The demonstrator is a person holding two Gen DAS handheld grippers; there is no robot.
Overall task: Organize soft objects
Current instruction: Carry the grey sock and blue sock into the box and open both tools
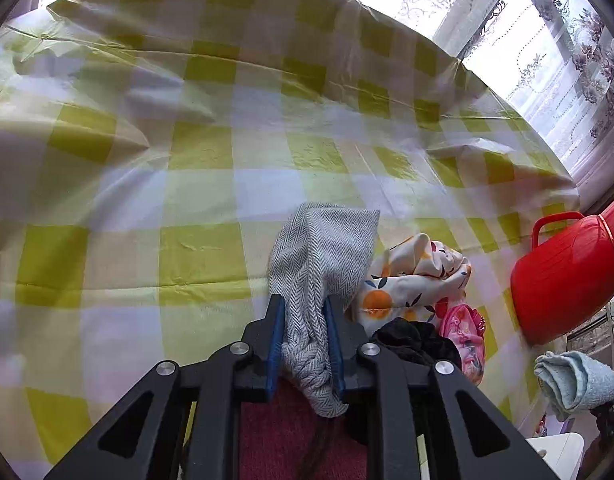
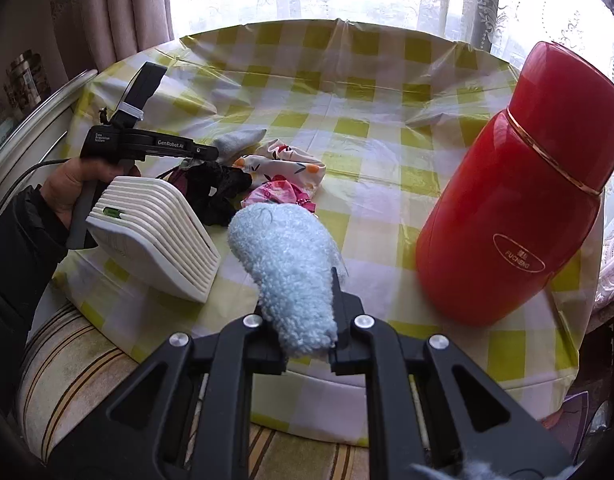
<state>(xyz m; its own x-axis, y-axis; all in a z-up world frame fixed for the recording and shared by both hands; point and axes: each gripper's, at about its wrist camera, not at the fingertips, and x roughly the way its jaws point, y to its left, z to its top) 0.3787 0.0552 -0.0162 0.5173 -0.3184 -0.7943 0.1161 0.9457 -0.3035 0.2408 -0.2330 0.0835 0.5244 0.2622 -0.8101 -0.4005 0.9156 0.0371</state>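
Note:
A grey herringbone sock [image 1: 323, 248] hangs up from between the blue pads of my left gripper [image 1: 305, 308], which is shut on it. Just to its right on the table lies a pile: an orange-print cloth [image 1: 411, 280], a black cloth [image 1: 411, 340] and a pink item [image 1: 467, 336]. My right gripper [image 2: 303, 296] is shut on a fluffy light-blue sock [image 2: 283, 248], held above the table's near edge. In the right wrist view a hand holds the left gripper [image 2: 211, 152] over the same pile [image 2: 291, 166], with the grey sock [image 2: 243, 138] in it.
A tall red thermos [image 2: 519, 192] stands on the right of the round table with its yellow-green checked cloth [image 2: 367, 128]. A white ribbed rack [image 2: 163, 240] sits at the near left edge. A striped cushion [image 2: 67, 360] lies below it. Lace curtains hang behind the table.

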